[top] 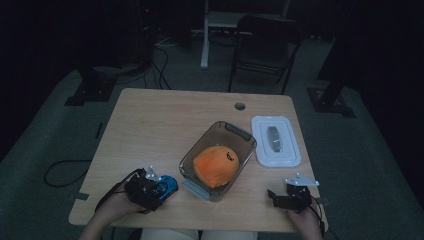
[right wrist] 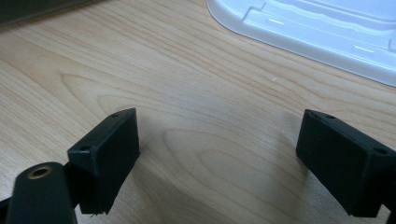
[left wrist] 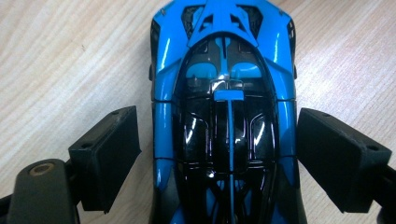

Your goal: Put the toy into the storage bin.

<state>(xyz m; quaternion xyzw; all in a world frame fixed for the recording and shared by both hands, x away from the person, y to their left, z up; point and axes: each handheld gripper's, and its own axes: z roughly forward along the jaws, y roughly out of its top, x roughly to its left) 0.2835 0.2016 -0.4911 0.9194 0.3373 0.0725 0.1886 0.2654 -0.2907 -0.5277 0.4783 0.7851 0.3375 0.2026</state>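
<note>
Left gripper (left wrist: 217, 154) straddling a blue toy car (left wrist: 224, 107) on the wooden table (top: 150, 125)

In the left gripper view the car lies lengthwise between the two black jaws, which stand spread: there is a clear strip of table between the left pad and the car's side, while the right pad sits just beside the other flank, and contact there cannot be told. In the high view the car (top: 167, 185) rests near the table's front left edge, just left of a clear container (top: 240, 135) holding an orange round thing (top: 215, 165); a white lid (top: 287, 150) lies flat to the container's right. The right gripper (right wrist: 219, 154) sits low over bare wood near the lid, its jaws wide apart with nothing between them
</note>
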